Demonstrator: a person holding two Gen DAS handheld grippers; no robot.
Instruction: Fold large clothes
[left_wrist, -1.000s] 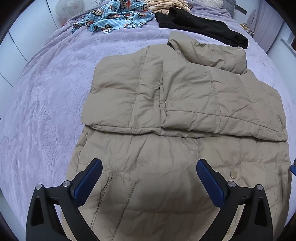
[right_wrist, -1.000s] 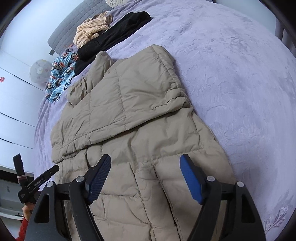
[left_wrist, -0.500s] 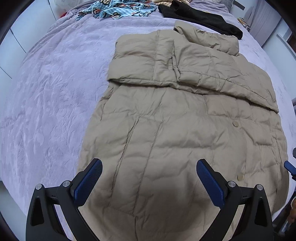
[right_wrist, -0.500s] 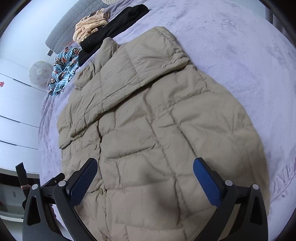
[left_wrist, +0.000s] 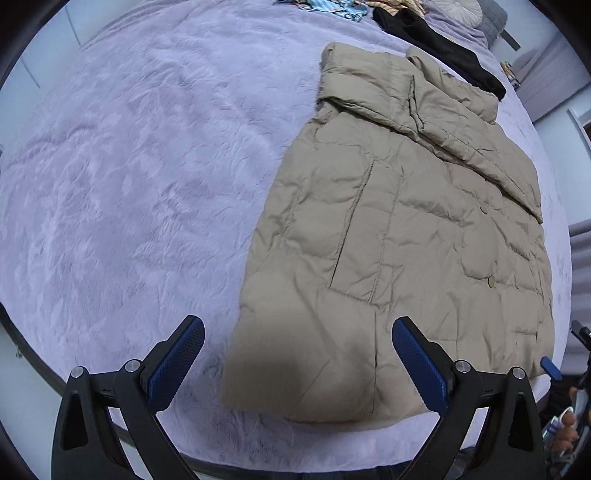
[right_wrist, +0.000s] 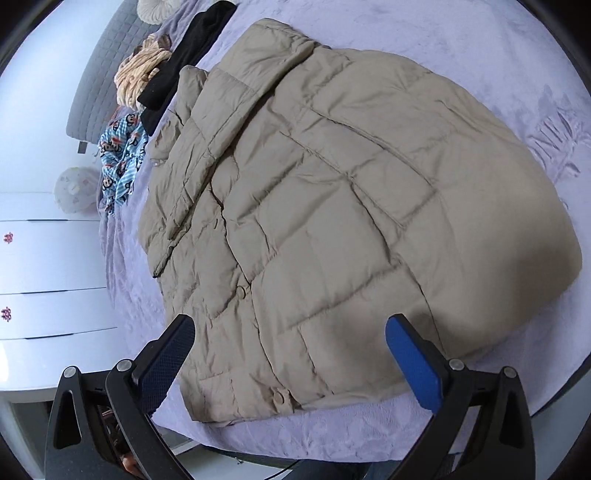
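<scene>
Puffer jacket (left_wrist: 402, 236) spread flat on the lilac bedspread (left_wrist: 140, 184), sleeves folded across its chest.
Left gripper (left_wrist: 297, 363) and right gripper (right_wrist: 290, 356) both gape empty above the hem in each frame's lower part; padding looks light, soft and slippery, so pinch hem corners. No containers visible.

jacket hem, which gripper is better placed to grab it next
Probably the right gripper: open, with the jacket hem between its fingers. The left gripper, also open, straddles the hem's corner, half over the bedspread.
</scene>
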